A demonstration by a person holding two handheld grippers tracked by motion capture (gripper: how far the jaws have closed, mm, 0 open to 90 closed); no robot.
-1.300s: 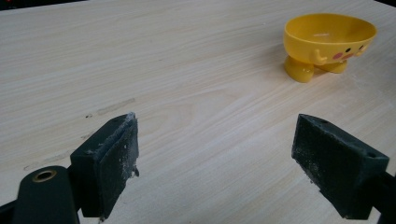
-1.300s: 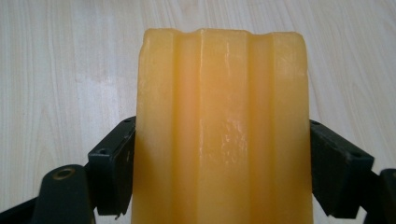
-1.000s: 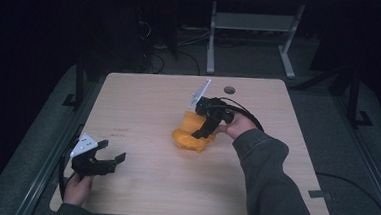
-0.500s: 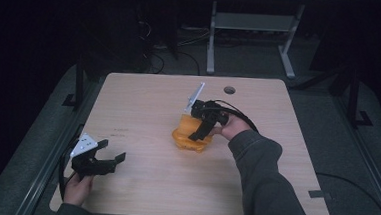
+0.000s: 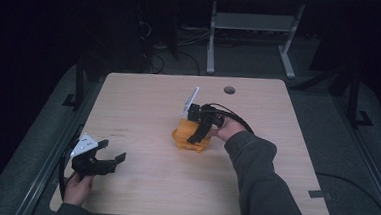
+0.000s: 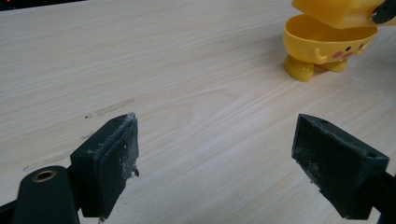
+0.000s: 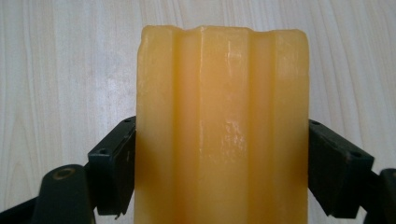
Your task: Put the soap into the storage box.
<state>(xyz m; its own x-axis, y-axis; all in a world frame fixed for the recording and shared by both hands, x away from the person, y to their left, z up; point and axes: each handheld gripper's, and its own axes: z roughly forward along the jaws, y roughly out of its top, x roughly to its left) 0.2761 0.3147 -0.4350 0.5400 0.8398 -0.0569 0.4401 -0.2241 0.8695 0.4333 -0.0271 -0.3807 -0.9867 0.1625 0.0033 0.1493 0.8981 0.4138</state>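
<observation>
Dark floor and the legs of a metal stand surround a pale wooden table (image 5: 144, 99) with a round cable hole (image 5: 229, 90) near its far edge. Around the middle of the tabletop stands a yellow toy container (image 5: 189, 139) — in the left gripper view it shows as an open bowl-shaped lower half (image 6: 327, 44) on two stubby feet, with small dots and pink cheek marks painted on its side. Just above that bowl sits a second yellow piece, the lid (image 6: 336, 10), tilted and not seated on the rim. The right gripper (image 5: 196, 135) reaches down onto the toy from the person's sleeved right arm, and in the right gripper view its two black jaws press against both sides of a ridged, glossy yellow part (image 7: 222, 126) — clamped firmly on it, with bare wood behind. The left gripper (image 5: 106, 156) rests low at the near left corner of the table, well apart from the toy, held by a hand (image 5: 77, 188) at the table's edge; its jaws stand wide apart with nothing between them, only tabletop with a few faint dark scuffs.
</observation>
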